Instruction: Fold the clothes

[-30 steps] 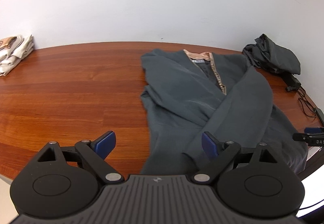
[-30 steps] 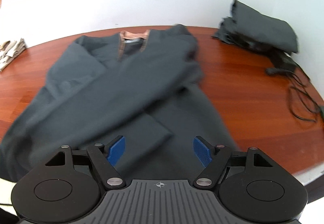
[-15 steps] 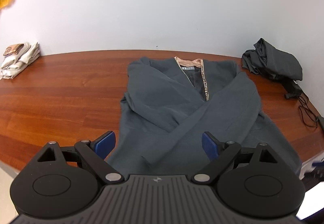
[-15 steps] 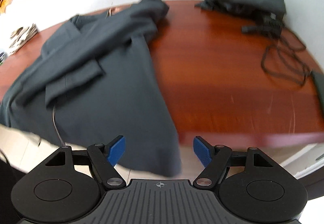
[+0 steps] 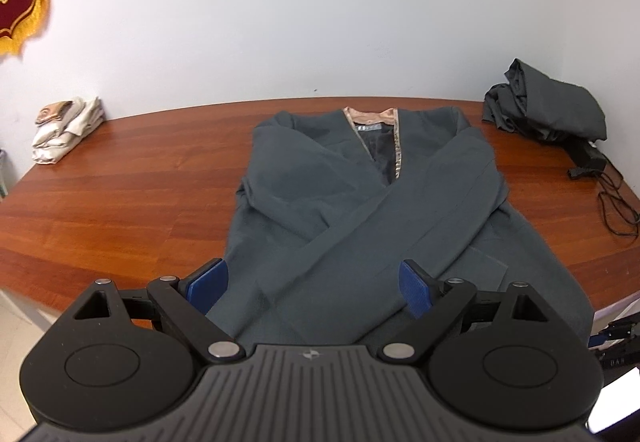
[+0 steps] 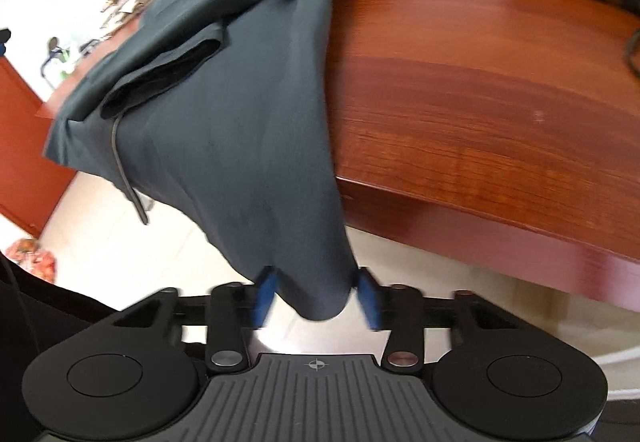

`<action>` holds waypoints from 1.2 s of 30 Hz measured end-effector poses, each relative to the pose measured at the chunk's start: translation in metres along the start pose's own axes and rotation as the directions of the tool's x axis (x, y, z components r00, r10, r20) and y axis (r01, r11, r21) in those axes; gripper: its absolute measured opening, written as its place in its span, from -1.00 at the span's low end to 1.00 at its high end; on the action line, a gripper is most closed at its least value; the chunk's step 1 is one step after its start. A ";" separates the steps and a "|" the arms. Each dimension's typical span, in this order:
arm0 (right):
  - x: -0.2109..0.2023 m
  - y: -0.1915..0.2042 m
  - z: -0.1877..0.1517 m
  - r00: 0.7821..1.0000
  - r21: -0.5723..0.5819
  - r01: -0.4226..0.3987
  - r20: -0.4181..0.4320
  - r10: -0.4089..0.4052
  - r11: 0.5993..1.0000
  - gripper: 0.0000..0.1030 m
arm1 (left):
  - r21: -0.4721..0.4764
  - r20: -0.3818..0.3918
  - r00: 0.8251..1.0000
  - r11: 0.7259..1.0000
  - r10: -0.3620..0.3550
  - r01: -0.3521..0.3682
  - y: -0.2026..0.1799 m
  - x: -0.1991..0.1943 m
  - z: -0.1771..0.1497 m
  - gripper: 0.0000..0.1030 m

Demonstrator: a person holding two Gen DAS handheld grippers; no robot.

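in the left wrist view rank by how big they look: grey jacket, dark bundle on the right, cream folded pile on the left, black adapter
1. grey jacket, by far the largest
2. dark bundle
3. cream folded pile, clearly smaller than the bundle
4. black adapter, smallest

The jacket lies nearer the camera, which exaggerates its lead; the others sit at a similar depth.

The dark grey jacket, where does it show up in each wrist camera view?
Left wrist: grey jacket lies centre, sleeves crossed, collar toward the wall.
Right wrist: its hem hangs off the table edge, upper left to centre; right gripper closing on the corner.
Shared landmark: wooden table.
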State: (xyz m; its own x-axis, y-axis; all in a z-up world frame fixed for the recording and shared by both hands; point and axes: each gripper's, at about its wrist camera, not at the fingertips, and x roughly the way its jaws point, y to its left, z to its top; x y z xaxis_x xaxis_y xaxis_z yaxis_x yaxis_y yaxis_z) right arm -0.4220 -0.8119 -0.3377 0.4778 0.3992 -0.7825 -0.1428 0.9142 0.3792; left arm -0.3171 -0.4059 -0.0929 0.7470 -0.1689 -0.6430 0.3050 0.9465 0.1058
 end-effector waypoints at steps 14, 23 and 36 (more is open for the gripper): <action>-0.084 0.042 0.039 0.932 0.071 -0.359 0.088 0.353 0.931 -0.90 | -0.089 0.006 0.999 0.995 0.045 -0.044 0.022 -0.005 -0.017 0.83; -0.088 0.125 0.130 0.890 -0.083 -0.403 0.198 0.411 0.911 -0.90 | -0.111 0.046 0.994 0.990 0.098 -0.093 0.073 -0.007 -0.028 0.83; -0.012 0.212 0.273 0.896 -0.107 -0.352 0.247 0.368 0.930 -0.90 | -0.199 0.021 0.987 0.968 0.160 -0.153 0.193 -0.010 -0.044 0.84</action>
State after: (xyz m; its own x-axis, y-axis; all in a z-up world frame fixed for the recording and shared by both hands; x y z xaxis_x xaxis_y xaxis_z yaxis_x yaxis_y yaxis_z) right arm -0.2216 -0.6414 -0.1130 0.5900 0.6770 -0.4400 -0.3934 0.7169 0.5755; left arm -0.2919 -0.2092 -0.0996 0.7986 -0.0207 -0.6015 0.0632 0.9968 0.0497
